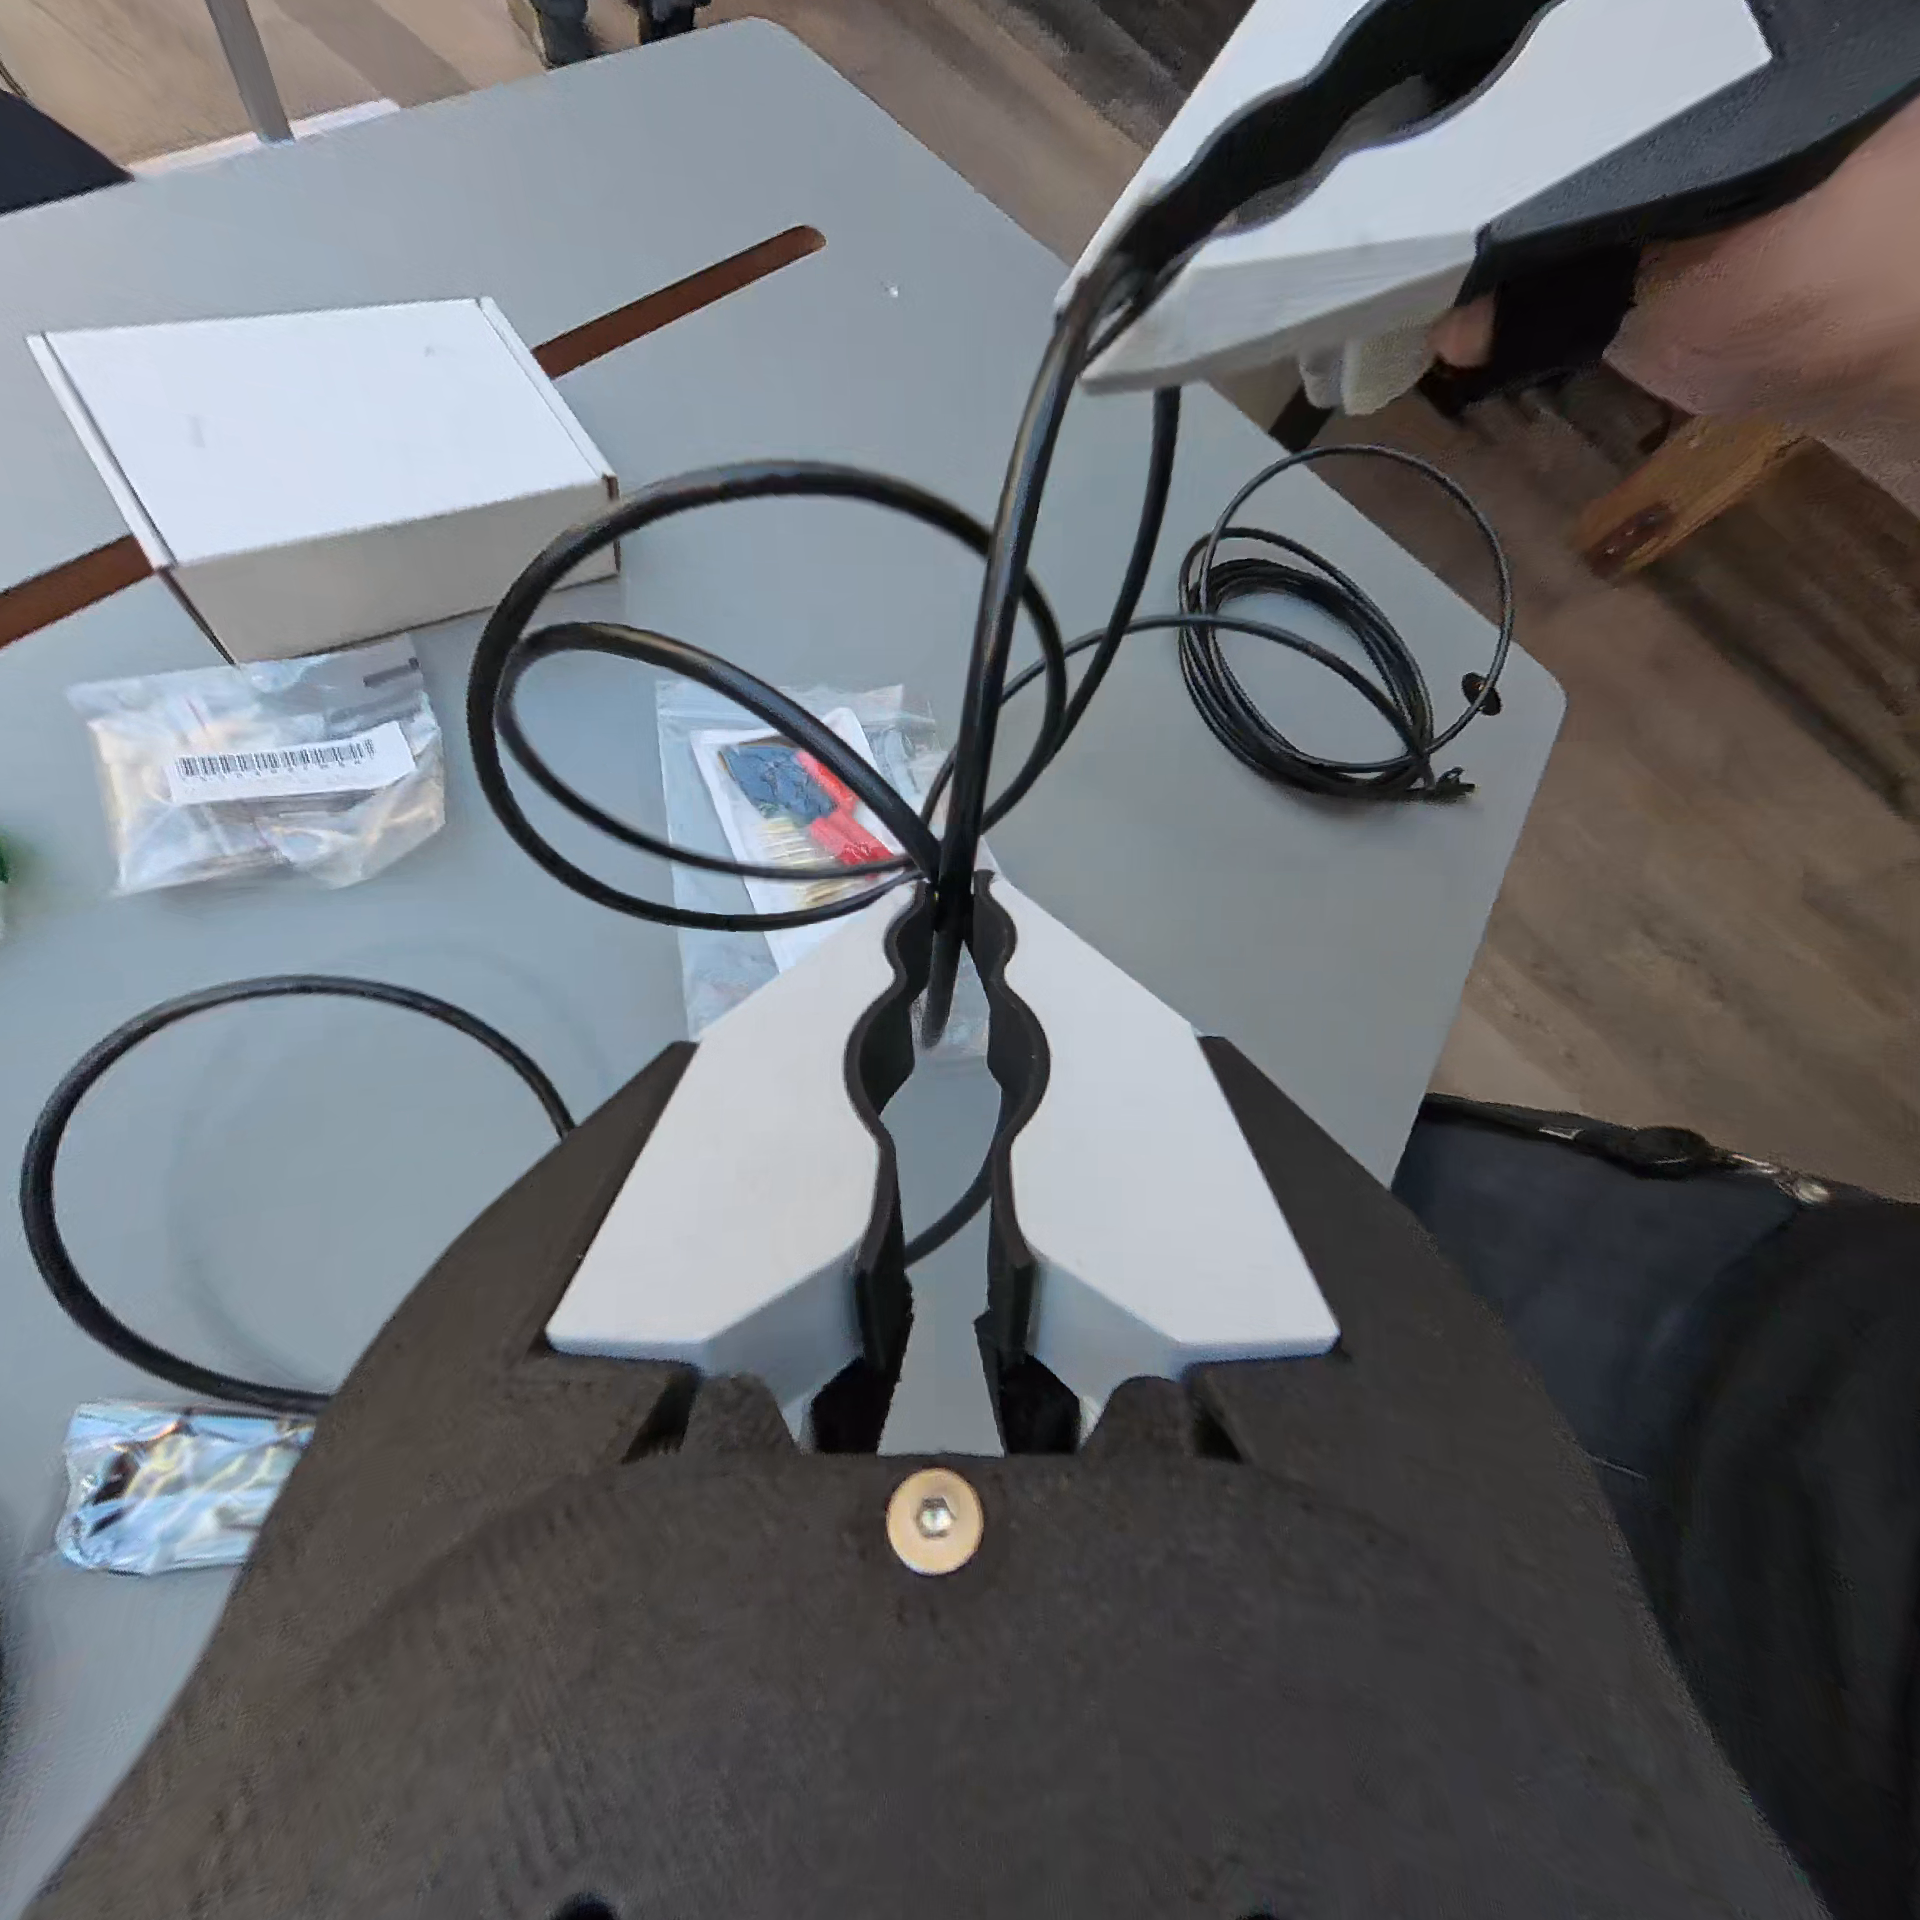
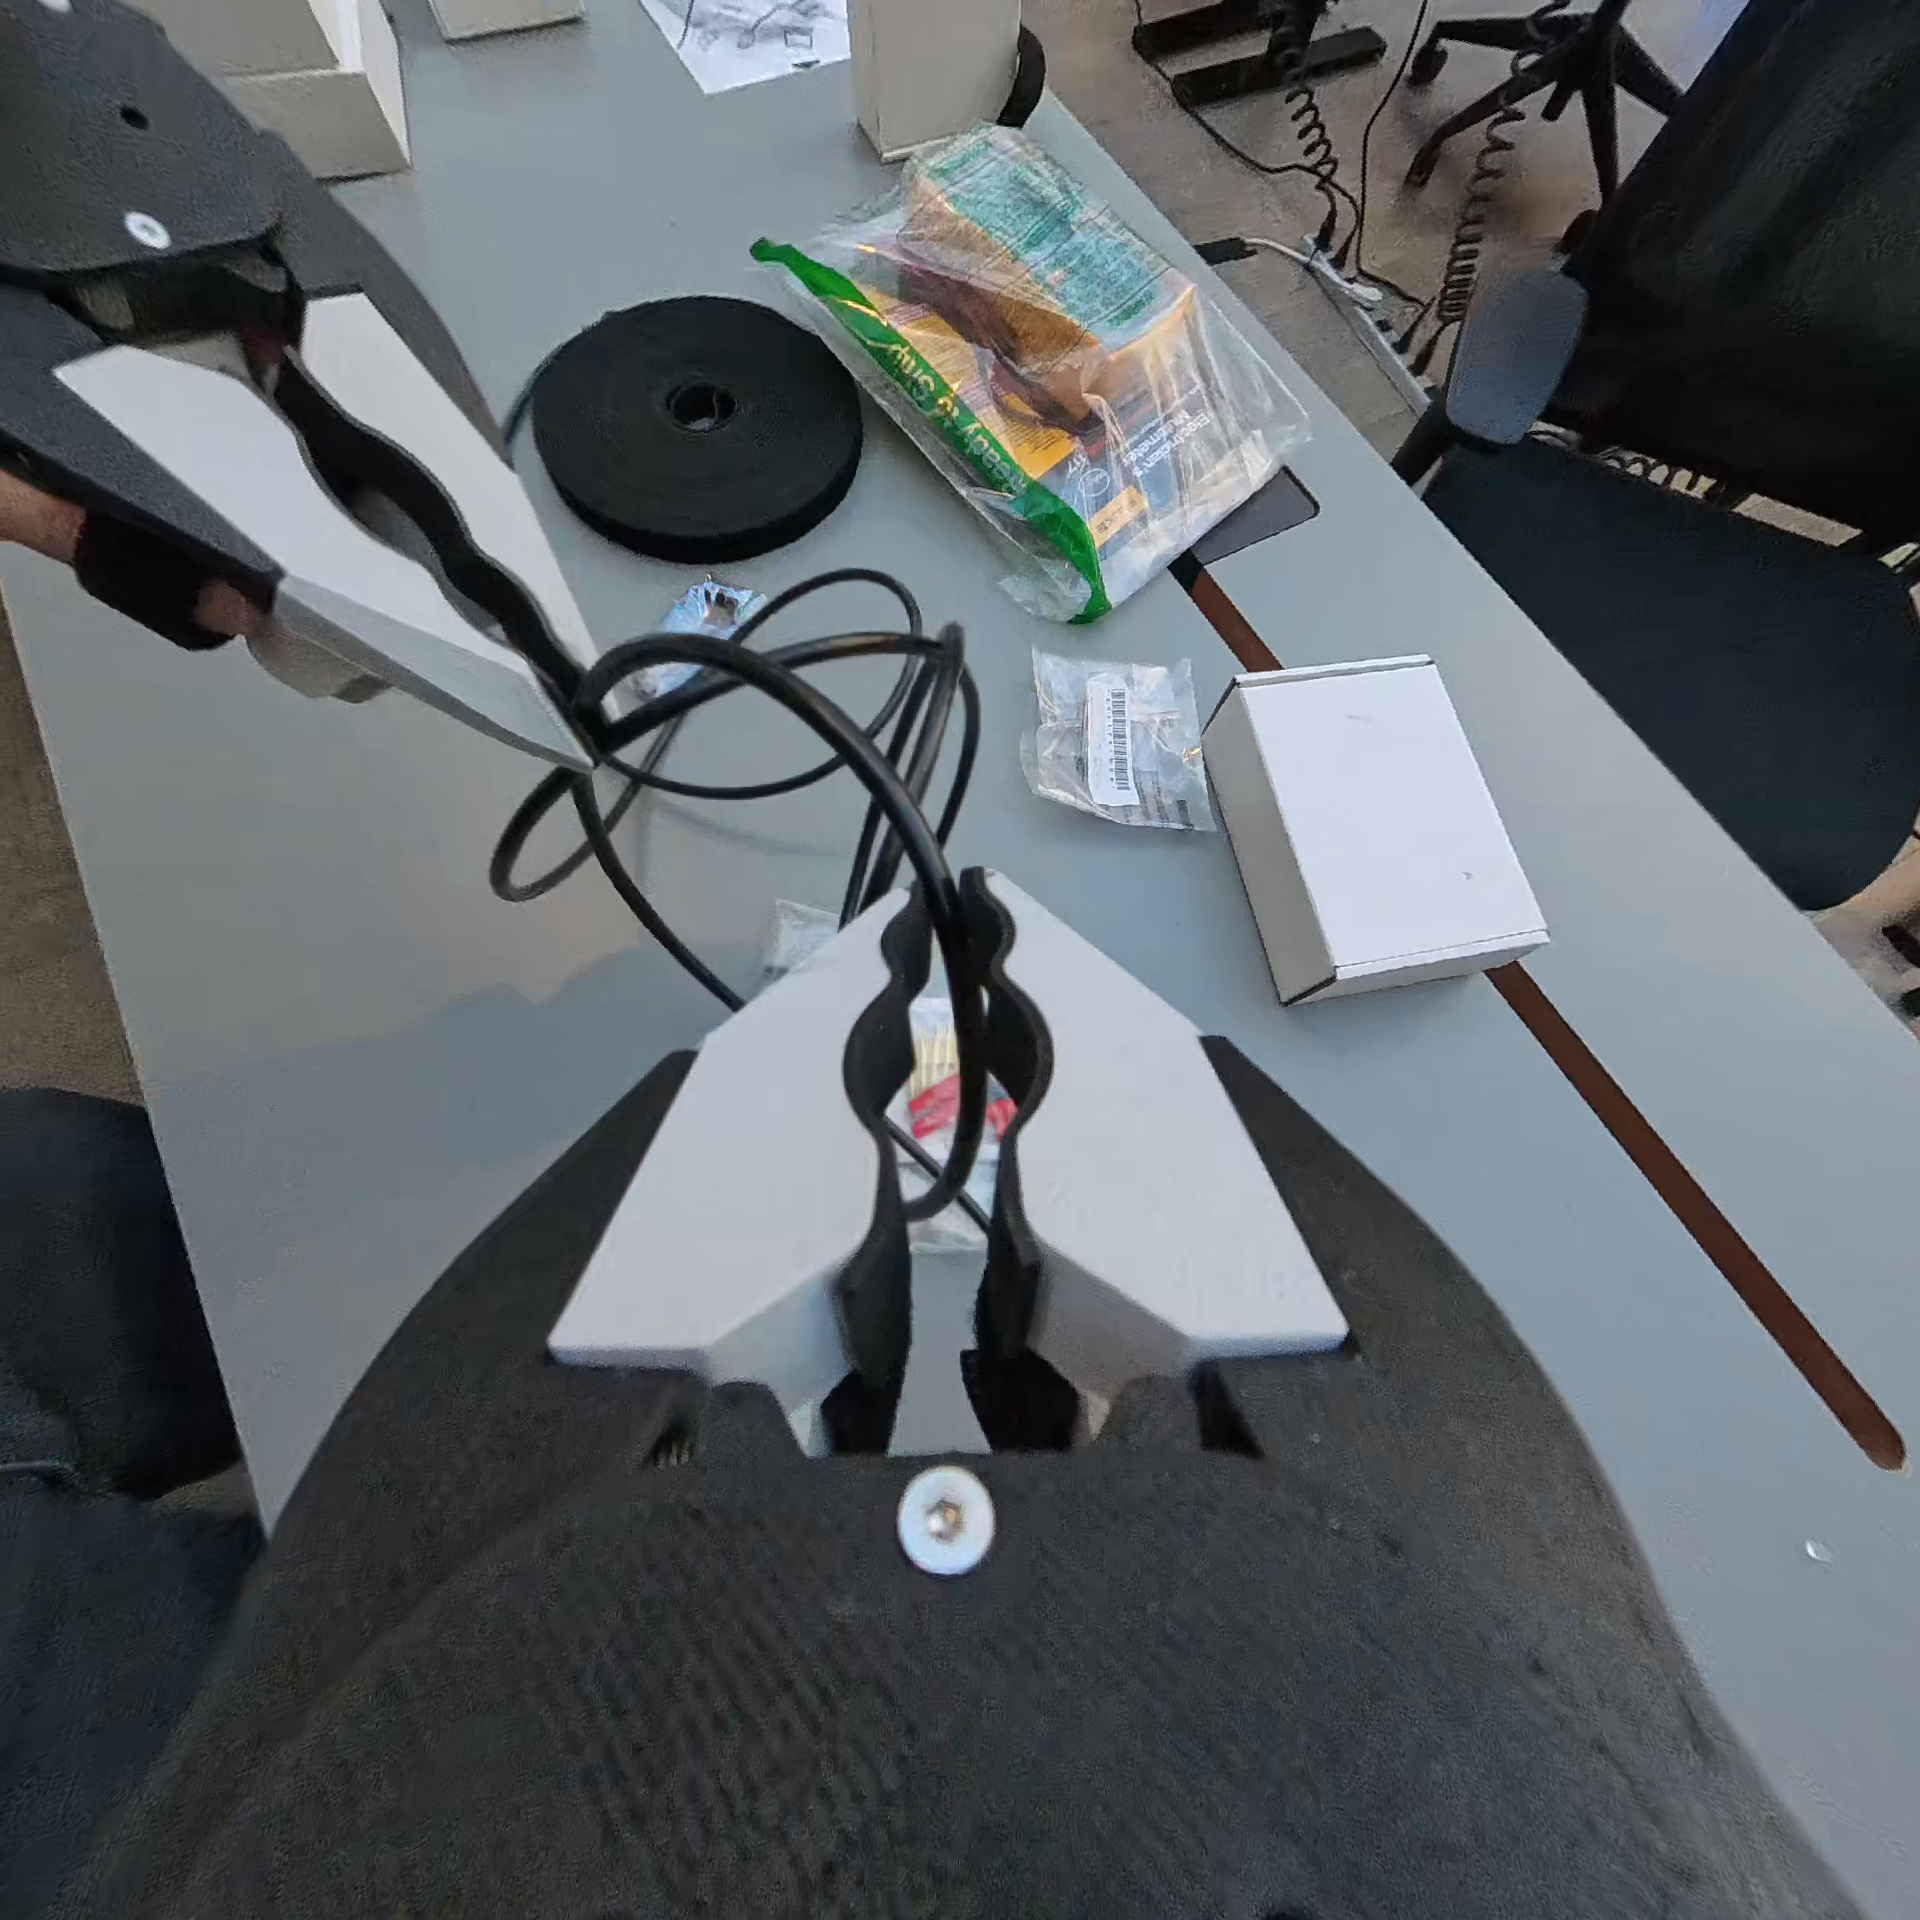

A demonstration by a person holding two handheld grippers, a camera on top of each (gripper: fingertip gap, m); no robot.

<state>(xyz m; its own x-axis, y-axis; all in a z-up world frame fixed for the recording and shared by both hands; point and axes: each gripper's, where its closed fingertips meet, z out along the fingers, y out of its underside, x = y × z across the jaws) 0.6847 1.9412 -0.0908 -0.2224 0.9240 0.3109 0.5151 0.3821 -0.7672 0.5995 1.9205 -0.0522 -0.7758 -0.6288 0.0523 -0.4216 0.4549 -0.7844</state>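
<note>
A thick black cable point(image 1: 727, 499) hangs in loops above the grey table point(image 1: 1195, 935). My left gripper point(image 1: 951, 904) is shut on the cable where several loops cross at its tips. My right gripper point(image 2: 956, 899) is shut on another stretch of the same cable point(image 2: 831, 727), which arcs up from its tips. In the left wrist view the right gripper point(image 1: 1117, 281) is at the upper right, pinching the cable, held by a gloved hand. In the right wrist view the left gripper point(image 2: 577, 727) is at the left, its tips on the cable loops.
On the table lie a white cardboard box point(image 1: 322, 468), clear bags of small parts point(image 1: 270, 769), a bag with red and blue parts point(image 1: 821, 790), a thin coiled black wire point(image 1: 1340, 644), a black strap roll point(image 2: 696, 426) and a green-edged plastic package point(image 2: 1039, 343). Office chairs point(image 2: 1714, 520) stand at the right. Left tips to right tips: about 10 cm.
</note>
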